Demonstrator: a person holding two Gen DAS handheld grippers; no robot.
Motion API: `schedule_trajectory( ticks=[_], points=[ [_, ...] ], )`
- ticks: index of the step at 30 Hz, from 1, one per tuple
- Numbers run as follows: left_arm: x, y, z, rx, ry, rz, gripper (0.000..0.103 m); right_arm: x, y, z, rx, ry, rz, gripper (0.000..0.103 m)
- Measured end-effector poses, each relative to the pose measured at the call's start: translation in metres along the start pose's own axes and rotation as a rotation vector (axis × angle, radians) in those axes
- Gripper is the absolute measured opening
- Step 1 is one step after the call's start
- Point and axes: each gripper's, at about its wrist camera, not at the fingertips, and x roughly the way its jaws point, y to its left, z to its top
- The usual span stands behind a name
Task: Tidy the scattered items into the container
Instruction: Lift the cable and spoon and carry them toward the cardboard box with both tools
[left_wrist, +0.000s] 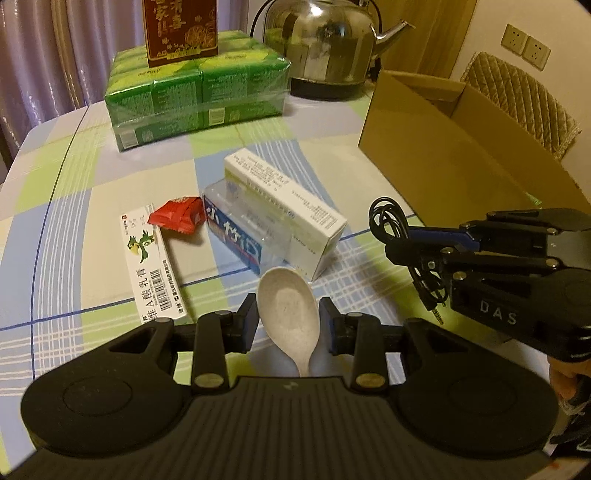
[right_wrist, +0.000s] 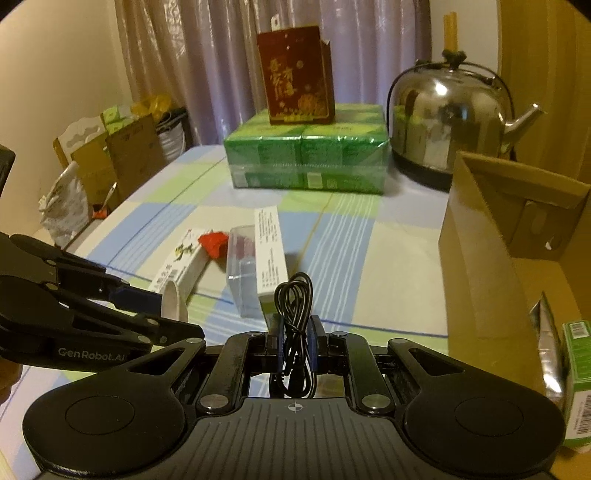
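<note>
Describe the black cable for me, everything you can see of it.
The cable is thin, black and rubbery-looking, coiled into a loose bundle of loops. The right gripper has its jaws shut on the bundle's middle, holding it above the table; loops stick out past the jaws. In the left wrist view a metal audio plug dangles from one end. The box stands close on its right.

The table (left_wrist: 66, 177) wears a checked cloth of green, blue and white. At its far end sit a wrapped green pack (left_wrist: 195, 96) and a steel kettle (left_wrist: 328, 48); an open carton (left_wrist: 454, 147) stands along the right edge. Mid-table lie a white box with a bird print (left_wrist: 151, 273), a red wrapper (left_wrist: 177, 219) resting on its far end, a clear box (left_wrist: 243, 229) and a white box (left_wrist: 284, 206) leaning against it (touching).
</note>
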Motion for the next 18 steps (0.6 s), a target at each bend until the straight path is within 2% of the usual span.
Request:
schedule_trajectory(
  ticks=[11, 18],
  points=[
    [-0.014, -0.002, 0.010, -0.032, -0.044, -0.044, 0.029, -0.015, -0.006, 0.007, 0.034, -0.053, 0.009, 0.009],
    [-0.016, -0.004, 0.017, -0.033, -0.063, -0.035, 0.029, -0.021, -0.010, 0.011, 0.049, -0.074, 0.000, 0.009]
  ],
)
